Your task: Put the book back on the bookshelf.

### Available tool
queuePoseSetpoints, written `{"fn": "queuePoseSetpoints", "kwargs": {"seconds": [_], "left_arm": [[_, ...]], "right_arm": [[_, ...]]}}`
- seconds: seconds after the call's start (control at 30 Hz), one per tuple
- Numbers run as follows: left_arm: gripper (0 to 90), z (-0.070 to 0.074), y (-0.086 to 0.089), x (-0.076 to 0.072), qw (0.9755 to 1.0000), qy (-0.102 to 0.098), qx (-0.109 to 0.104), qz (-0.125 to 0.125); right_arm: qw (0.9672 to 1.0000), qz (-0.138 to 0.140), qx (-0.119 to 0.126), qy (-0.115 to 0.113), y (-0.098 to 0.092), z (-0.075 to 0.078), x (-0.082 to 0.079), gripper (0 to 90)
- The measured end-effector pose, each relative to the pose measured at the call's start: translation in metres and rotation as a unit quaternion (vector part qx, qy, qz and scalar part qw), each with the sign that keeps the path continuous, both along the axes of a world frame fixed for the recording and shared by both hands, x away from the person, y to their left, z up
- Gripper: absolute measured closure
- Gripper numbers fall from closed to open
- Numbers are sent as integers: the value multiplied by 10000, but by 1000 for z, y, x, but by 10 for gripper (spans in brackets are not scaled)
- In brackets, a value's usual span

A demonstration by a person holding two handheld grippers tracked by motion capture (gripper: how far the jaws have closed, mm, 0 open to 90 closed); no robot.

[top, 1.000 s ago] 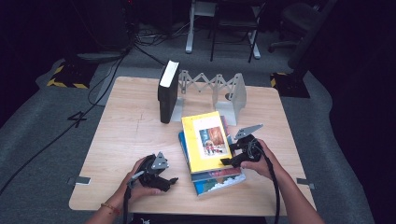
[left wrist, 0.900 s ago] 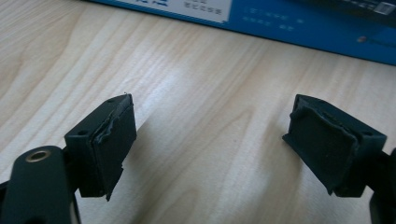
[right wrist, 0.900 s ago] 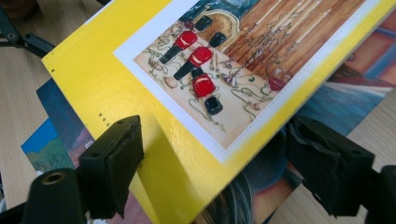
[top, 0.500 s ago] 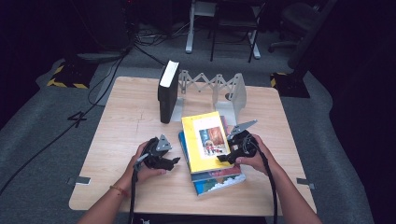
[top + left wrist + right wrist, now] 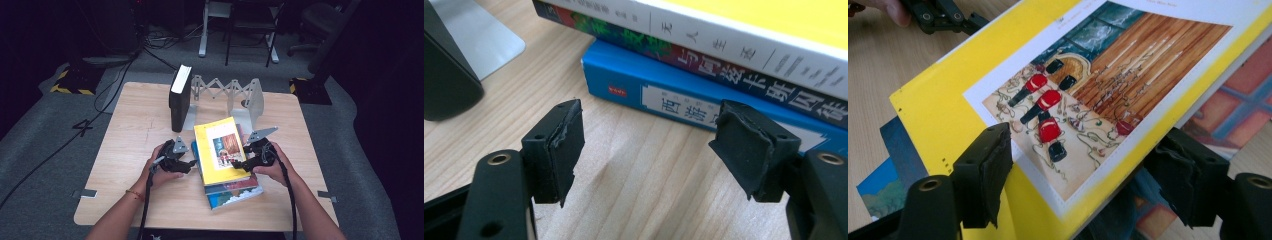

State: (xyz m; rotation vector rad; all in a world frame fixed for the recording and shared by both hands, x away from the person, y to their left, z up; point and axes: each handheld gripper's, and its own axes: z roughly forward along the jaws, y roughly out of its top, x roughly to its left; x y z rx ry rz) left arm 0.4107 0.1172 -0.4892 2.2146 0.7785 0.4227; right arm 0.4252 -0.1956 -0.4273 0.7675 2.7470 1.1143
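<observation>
A yellow book (image 5: pixel 220 147) tops a stack of three lying on the wooden table (image 5: pixel 135 130), with a dark-spined book (image 5: pixel 744 70) under it and a blue book (image 5: pixel 232 197) at the bottom. My left gripper (image 5: pixel 186 163) stands open just left of the stack. In the left gripper view its jaws face the blue book's spine (image 5: pixel 674 100), apart from it, with bare wood between my left gripper's (image 5: pixel 649 150) fingers. My right gripper (image 5: pixel 241 163) is open at the stack's right side. In the right gripper view my right gripper (image 5: pixel 1083 180) straddles the yellow book's (image 5: pixel 948 115) edge, one jaw over the cover, the other below it.
A black book (image 5: pixel 179 97) stands upright at the left end of an expandable metal book rack (image 5: pixel 225 92) at the back of the table. The rack's base plate (image 5: pixel 479 40) lies near my left gripper. A chair and cables are on the floor beyond the table.
Both hands have moved forward and inward to the stack. The left gripper came up to the spines, and the right gripper slid onto the yellow book's edge.
</observation>
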Motion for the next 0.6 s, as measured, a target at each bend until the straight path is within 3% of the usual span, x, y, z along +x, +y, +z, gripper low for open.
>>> {"fn": "queuePoseSetpoints", "kwargs": {"seconds": [0.17, 0.23, 0.47, 0.6], "left_arm": [[283, 2, 1, 3, 10000, -14, -75, 58], [293, 6, 2, 7, 9997, -36, -202, 97], [319, 7, 0, 13, 9994, -176, -229, 165], [328, 5, -1, 14, 9997, -162, -129, 158]], "right_arm": [[9999, 105, 132, -21, 7, 2, 5, 279], [9996, 196, 192, 14, 14, 2, 14, 315], [9982, 347, 441, 208, 19, -3, 21, 607], [9973, 432, 532, 248, 17, -6, 20, 660]]}}
